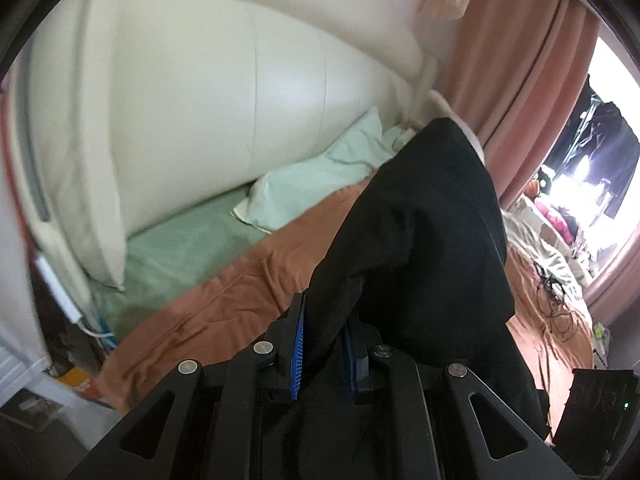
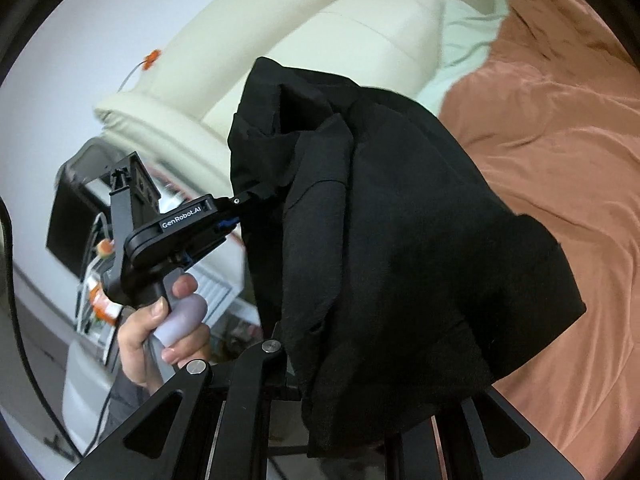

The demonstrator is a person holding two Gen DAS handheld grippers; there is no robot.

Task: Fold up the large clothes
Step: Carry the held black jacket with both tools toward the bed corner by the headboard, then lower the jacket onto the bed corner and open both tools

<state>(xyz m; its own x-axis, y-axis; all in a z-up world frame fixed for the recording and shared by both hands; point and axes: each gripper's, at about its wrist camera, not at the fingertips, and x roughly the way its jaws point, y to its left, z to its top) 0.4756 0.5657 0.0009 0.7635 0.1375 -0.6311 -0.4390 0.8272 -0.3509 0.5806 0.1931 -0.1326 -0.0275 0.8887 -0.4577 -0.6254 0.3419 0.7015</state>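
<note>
A large black garment (image 1: 420, 232) hangs in the air above the bed, bunched in folds. My left gripper (image 1: 326, 344) is shut on its edge, the cloth pinched between the blue pads (image 1: 298, 352). In the right wrist view the garment (image 2: 400, 248) drapes over my right gripper (image 2: 320, 364) and hides its fingertips; the cloth hangs from there. The left gripper (image 2: 256, 196) shows there too, held in a hand, pinching the garment's upper left edge.
A rust-orange bedspread (image 1: 224, 300) covers the bed (image 2: 560, 152). A pale green pillow (image 1: 316, 180) and green sheet (image 1: 180, 252) lie by the cream padded headboard (image 1: 240, 92). Pink curtains (image 1: 532, 80) hang at the right. Cables and clutter (image 1: 556, 280) lie on bedding at far right.
</note>
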